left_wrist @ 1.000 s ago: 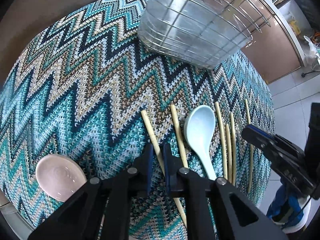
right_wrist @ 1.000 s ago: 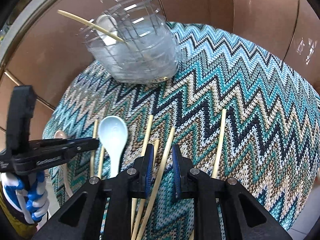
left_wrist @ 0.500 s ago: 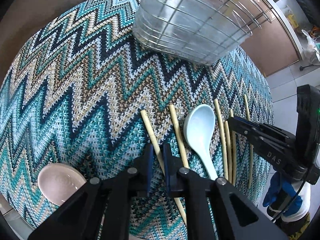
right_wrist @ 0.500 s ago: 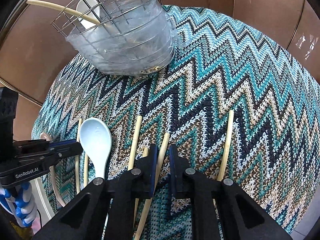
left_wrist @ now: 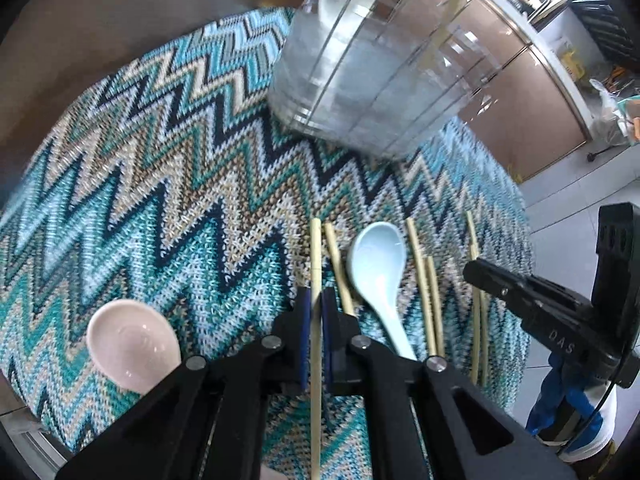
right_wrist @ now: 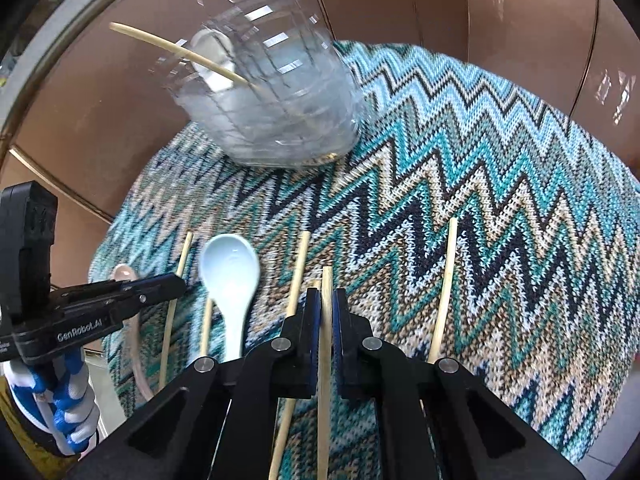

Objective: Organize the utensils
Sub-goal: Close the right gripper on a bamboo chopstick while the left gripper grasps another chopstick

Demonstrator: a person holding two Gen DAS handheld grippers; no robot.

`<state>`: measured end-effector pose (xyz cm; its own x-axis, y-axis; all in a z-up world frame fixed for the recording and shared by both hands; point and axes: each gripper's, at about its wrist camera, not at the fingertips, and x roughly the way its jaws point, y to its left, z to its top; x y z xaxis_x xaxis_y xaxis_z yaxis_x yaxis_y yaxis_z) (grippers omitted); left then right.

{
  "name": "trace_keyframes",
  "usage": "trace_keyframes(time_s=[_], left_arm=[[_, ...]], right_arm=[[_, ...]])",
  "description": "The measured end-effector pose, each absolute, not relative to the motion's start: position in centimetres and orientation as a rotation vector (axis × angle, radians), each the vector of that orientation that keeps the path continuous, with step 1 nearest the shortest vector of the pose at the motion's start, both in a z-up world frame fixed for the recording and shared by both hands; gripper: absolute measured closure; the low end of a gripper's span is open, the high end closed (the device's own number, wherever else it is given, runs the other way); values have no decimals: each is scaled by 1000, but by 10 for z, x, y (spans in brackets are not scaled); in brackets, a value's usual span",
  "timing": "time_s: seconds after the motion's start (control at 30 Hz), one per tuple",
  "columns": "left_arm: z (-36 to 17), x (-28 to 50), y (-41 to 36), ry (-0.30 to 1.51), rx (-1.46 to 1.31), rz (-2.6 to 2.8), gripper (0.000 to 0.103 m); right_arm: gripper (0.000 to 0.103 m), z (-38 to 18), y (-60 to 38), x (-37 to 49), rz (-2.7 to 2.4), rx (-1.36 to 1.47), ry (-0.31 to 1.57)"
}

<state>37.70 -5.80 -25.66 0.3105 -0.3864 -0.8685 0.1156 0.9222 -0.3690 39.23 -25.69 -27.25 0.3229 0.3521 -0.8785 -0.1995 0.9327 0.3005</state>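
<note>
My left gripper (left_wrist: 315,300) is shut on a bamboo chopstick (left_wrist: 316,256) and holds it just above the zigzag cloth (left_wrist: 160,208). My right gripper (right_wrist: 327,300) is shut on another chopstick (right_wrist: 327,280), also lifted. A light blue spoon (left_wrist: 376,264) and several loose chopsticks (left_wrist: 424,280) lie on the cloth between the grippers. A pink spoon (left_wrist: 132,344) lies at the left. The wire utensil basket (left_wrist: 372,76) stands at the back with a white spoon and a chopstick in it; it also shows in the right wrist view (right_wrist: 276,100).
A brown wall panel (right_wrist: 440,12) runs behind the table. One chopstick (right_wrist: 446,280) lies apart at the right. The table edge drops to a tiled floor (left_wrist: 568,208) on the right of the left wrist view.
Both grippers have lifted with their chopsticks, which now point straight ahead between the fingers. Both views have tilted up toward the basket, which looks blurred.
</note>
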Motion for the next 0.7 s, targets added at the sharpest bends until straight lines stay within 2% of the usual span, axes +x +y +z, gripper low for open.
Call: trace_keyframes(time_s=[0.7], left_arm=[[-144, 269, -10, 882, -338, -345, 98]], right_arm=[[96, -169, -266, 278, 372, 141, 906]])
